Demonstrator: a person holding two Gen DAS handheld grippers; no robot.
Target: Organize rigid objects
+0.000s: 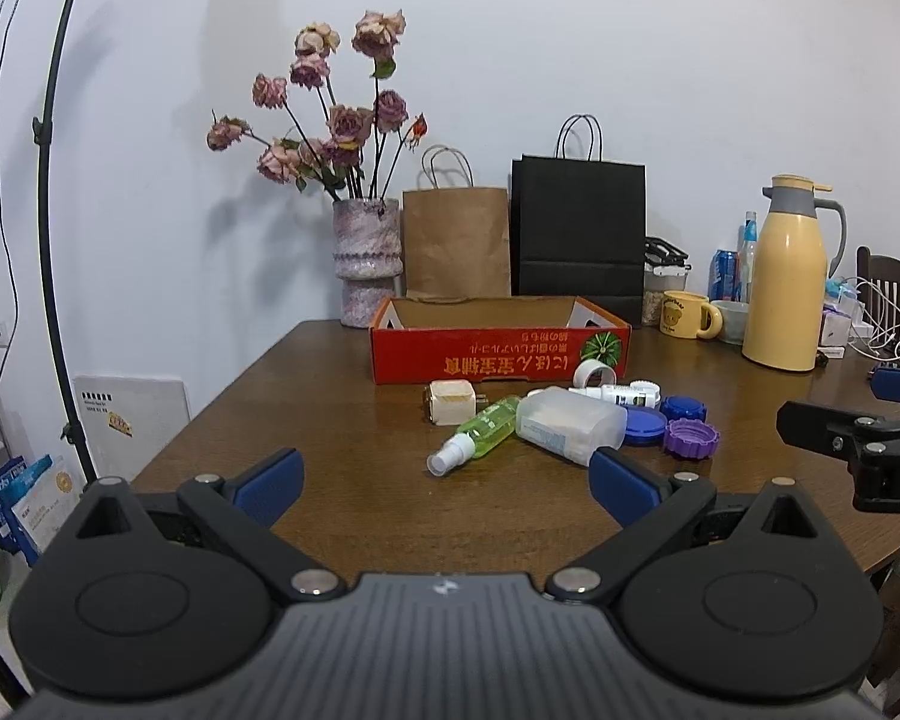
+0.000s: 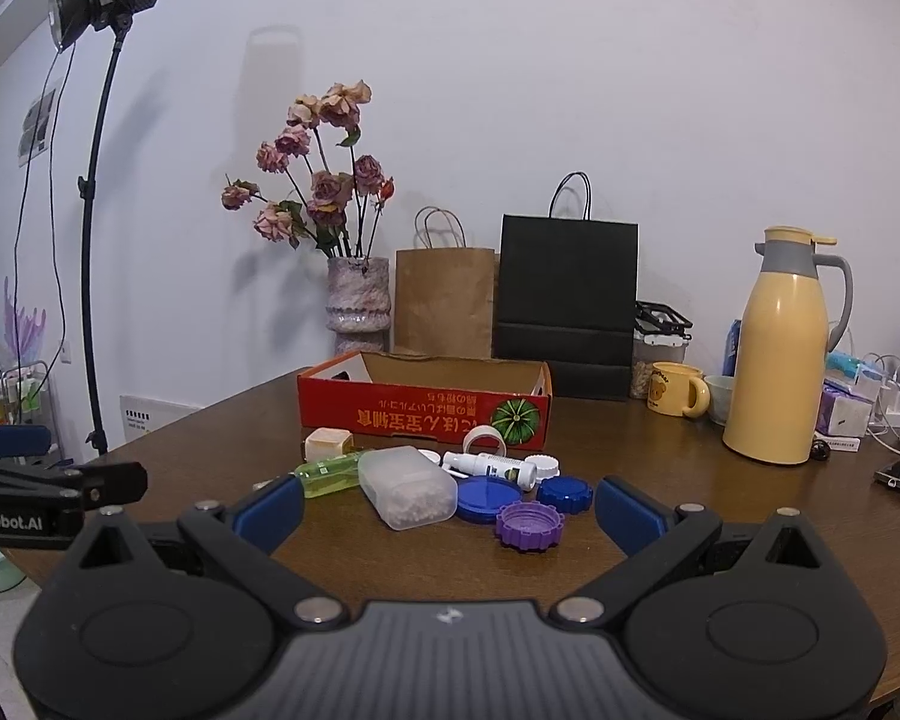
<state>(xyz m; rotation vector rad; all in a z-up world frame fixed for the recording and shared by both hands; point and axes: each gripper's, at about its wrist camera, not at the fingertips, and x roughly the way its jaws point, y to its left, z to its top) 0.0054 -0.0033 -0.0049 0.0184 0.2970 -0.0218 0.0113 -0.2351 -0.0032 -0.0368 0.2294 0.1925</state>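
my left gripper point(image 1: 444, 480): jaws wide, empty | my right gripper point(image 2: 447, 507): jaws wide, empty | red cardboard box point(image 1: 498, 354): printed pumpkin, upside-down Japanese text, open top | just before it on wooden table point(image 1: 330, 420): green spray bottle point(image 1: 486, 435), frosted plastic case point(image 2: 408, 489), ridged purple cap point(image 2: 531, 525), blue lids point(image 2: 564, 493) | "Robot.AI" on left gripper's side.

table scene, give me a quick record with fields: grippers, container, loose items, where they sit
left gripper: open, holding nothing, above the near edge of the brown wooden table
right gripper: open, holding nothing
container: red cardboard tray, looks empty
loose items: green spray bottle, frosted plastic box, purple ridged cap, two blue lids, white tape ring, white tube, cream cube
position: clustered in front of the tray, none inside
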